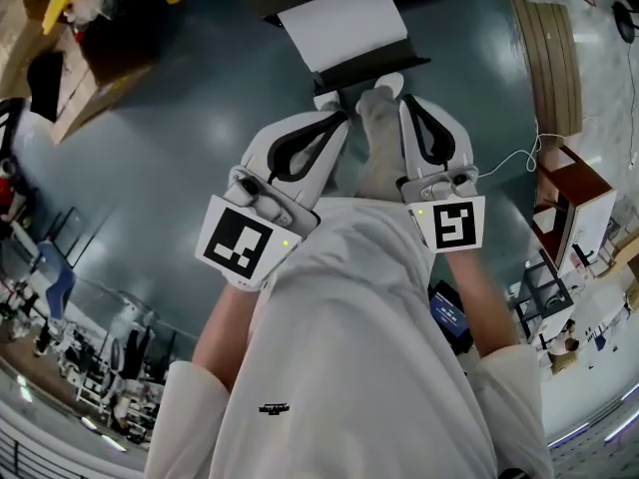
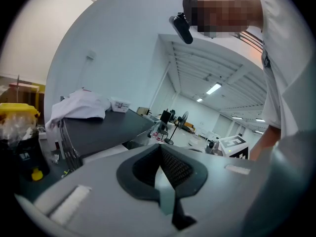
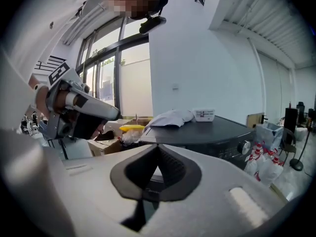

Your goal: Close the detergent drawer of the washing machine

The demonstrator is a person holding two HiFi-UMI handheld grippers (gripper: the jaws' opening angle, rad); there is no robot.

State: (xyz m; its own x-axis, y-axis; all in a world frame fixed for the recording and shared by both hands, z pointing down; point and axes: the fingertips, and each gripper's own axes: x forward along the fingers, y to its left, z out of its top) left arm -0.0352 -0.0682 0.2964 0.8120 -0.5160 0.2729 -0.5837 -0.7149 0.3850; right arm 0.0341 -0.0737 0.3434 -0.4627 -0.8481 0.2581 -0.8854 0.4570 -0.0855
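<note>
The washing machine (image 1: 344, 63) stands just ahead of my feet, with a dark top and a white cloth (image 1: 344, 23) lying on it. In the right gripper view its front panel (image 3: 222, 149) shows a round knob (image 3: 242, 147); the detergent drawer is not clearly visible, since the jaws cover that area. My left gripper (image 1: 337, 118) and right gripper (image 1: 404, 103) are held side by side at chest height, short of the machine. The left gripper (image 2: 160, 146) and right gripper (image 3: 158, 147) are each shut, tips meeting, holding nothing.
A small white box (image 3: 204, 114) sits beside the cloth (image 3: 170, 117) on the machine. Cardboard boxes (image 1: 90, 78) with a yellow item stand to the left. A wooden shelf unit (image 1: 574, 208) stands to the right. Plastic bags (image 3: 264, 167) lie on the floor by the machine.
</note>
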